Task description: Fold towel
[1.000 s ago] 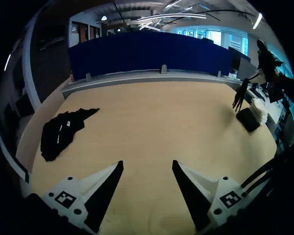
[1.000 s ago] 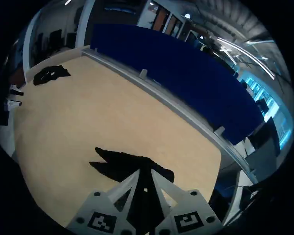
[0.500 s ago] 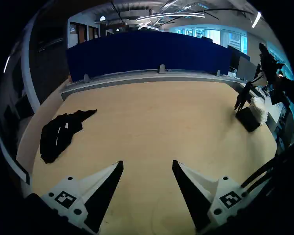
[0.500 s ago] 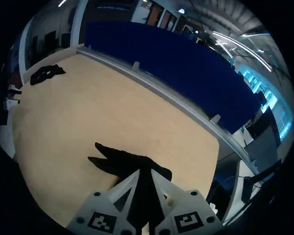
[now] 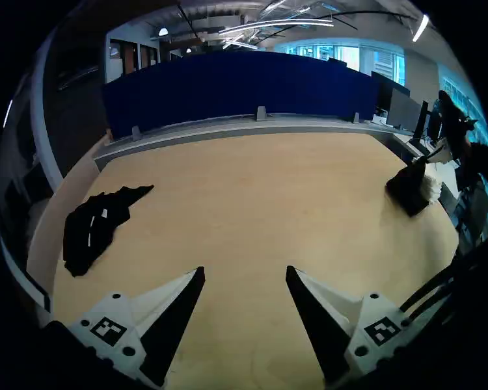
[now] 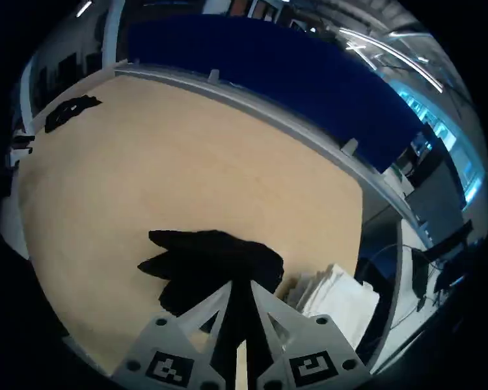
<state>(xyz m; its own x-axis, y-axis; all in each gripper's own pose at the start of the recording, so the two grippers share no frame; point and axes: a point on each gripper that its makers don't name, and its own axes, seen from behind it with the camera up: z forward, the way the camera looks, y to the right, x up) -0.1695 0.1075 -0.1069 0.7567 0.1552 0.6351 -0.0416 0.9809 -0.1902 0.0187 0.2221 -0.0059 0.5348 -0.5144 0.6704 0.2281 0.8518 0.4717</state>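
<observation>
At tabletop's right end: black towel (image 6: 208,260) bunched in a dark, uneven heap on the pale wood tabletop (image 6: 179,169), just beside a stack of white folded cloths (image 6: 335,296), apparently touching it, at the very edge.
Right gripper (image 6: 241,284): fingers pressed almost together, pinching a fold of the black towel that runs up between them; tilted forward and down over the heap, close above it, with the white stack just off the right finger.
Left gripper (image 5: 244,269): fingers spread wide apart, nothing between them; held low over bare wood at the near side, well apart from both cloths, aimed straight across the tabletop at the blue partition (image 5: 244,84).
Far view of the right end, left gripper view: same dark heap and white stack sitting side by side at the right rim, a dark figure standing over them; too small and dim to make out the grip from there.
Second black towel (image 5: 95,222): crumpled and loose near the left edge, one pointed corner stretched toward the partition, small white tags showing on it; lying free, touched by neither gripper.
Backdrop: grey rail (image 5: 244,127) along the tabletop's far edge, blue partition rising right behind it.
</observation>
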